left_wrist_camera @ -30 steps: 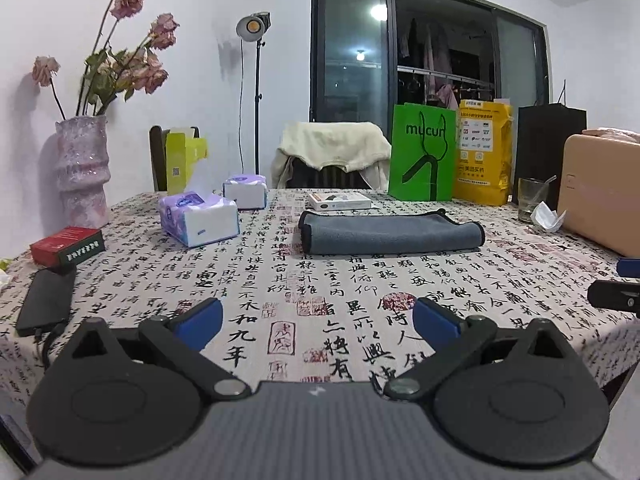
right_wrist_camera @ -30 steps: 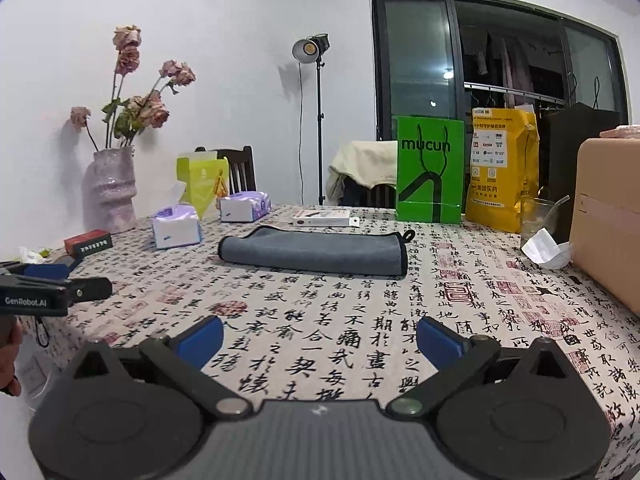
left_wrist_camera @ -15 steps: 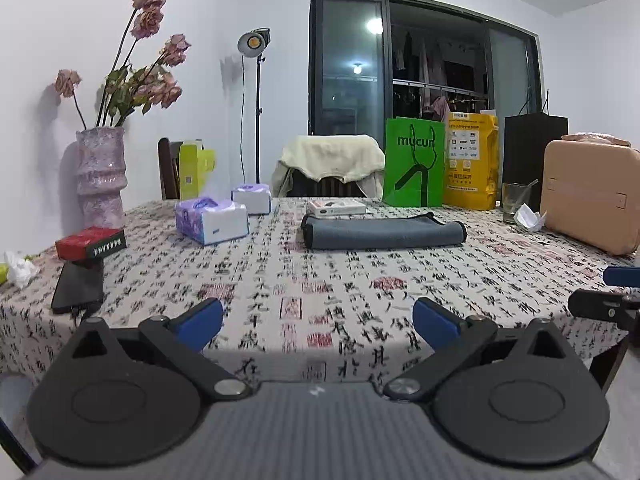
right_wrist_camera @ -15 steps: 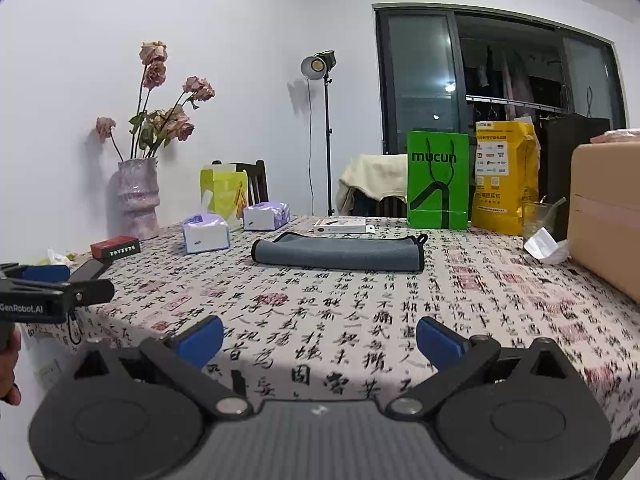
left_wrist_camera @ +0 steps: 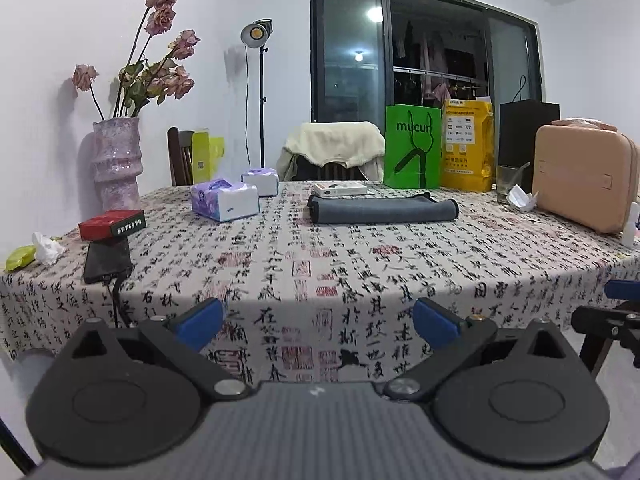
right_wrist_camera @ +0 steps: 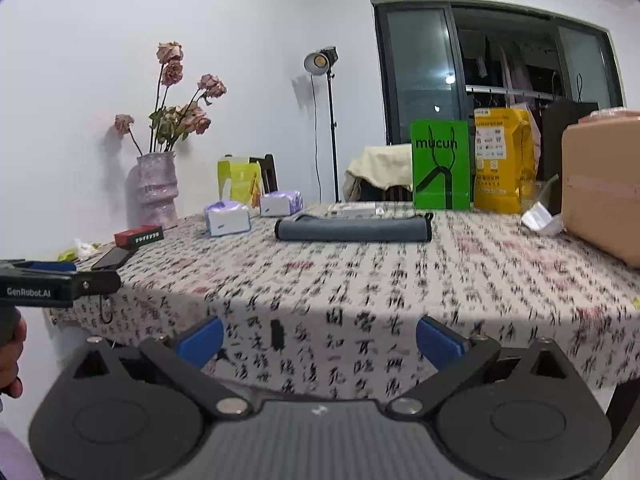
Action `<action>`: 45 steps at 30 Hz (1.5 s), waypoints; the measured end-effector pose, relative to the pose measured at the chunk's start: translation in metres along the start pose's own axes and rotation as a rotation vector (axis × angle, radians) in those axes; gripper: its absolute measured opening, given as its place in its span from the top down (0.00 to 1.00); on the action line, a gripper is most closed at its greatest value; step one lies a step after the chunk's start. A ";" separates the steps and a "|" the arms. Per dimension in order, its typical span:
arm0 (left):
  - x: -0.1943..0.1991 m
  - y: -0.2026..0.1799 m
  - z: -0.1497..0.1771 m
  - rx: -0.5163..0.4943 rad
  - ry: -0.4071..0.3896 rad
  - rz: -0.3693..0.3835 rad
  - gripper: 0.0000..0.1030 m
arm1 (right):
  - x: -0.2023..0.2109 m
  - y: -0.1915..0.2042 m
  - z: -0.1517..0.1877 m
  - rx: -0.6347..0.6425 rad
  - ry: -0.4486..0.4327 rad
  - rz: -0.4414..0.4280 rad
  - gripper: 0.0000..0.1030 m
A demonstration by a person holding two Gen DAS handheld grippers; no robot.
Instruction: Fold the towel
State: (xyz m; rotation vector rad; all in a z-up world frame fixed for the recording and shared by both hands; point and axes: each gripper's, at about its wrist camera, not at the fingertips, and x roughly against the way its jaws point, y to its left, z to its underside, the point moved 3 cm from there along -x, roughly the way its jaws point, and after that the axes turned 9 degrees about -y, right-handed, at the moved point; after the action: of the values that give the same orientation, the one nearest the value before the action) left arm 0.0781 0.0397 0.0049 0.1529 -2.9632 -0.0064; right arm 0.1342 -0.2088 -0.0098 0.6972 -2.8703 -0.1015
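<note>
A grey towel lies folded in a long flat strip on the far half of the table; it also shows in the right wrist view. My left gripper is open and empty, held off the near table edge, below the tabletop level. My right gripper is open and empty, also off the near edge. The left gripper shows from the side in the right wrist view. Both are far from the towel.
Two tissue packs, a red box, a black phone and a pink vase stand left. A green bag, yellow bag, glass and pink case stand right and behind.
Both grippers have pulled back and down from over the table to beyond its near edge. The towel has not moved. Both stayed open.
</note>
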 end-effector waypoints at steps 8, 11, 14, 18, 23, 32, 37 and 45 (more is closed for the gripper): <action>0.019 -0.010 0.009 -0.049 0.000 0.034 0.00 | 0.024 0.010 0.010 0.011 0.002 0.013 0.00; 0.023 -0.010 0.012 -0.026 0.013 0.039 0.00 | 0.035 0.011 0.015 0.002 0.008 0.017 0.00; 0.028 -0.011 0.015 -0.029 0.017 0.057 0.00 | 0.045 0.014 0.019 -0.004 0.006 0.011 0.00; 0.038 -0.015 0.015 -0.027 0.003 0.080 0.00 | 0.056 0.021 0.020 0.006 -0.010 0.006 0.00; 0.051 -0.017 0.017 0.001 -0.017 0.088 0.00 | 0.065 0.032 0.016 0.019 -0.014 -0.004 0.00; 0.058 -0.016 0.021 0.036 0.009 0.077 0.00 | 0.078 0.034 0.015 -0.020 0.015 0.034 0.00; 0.058 -0.018 0.022 0.031 0.012 0.083 0.00 | 0.077 0.033 0.015 -0.017 0.015 0.037 0.00; 0.056 -0.019 0.022 0.025 0.006 0.083 0.00 | 0.077 0.032 0.014 -0.014 0.006 0.044 0.00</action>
State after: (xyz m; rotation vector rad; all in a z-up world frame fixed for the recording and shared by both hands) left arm 0.0211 0.0154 -0.0076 0.0325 -2.9617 0.0420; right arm 0.0493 -0.2154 -0.0075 0.6302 -2.8746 -0.1137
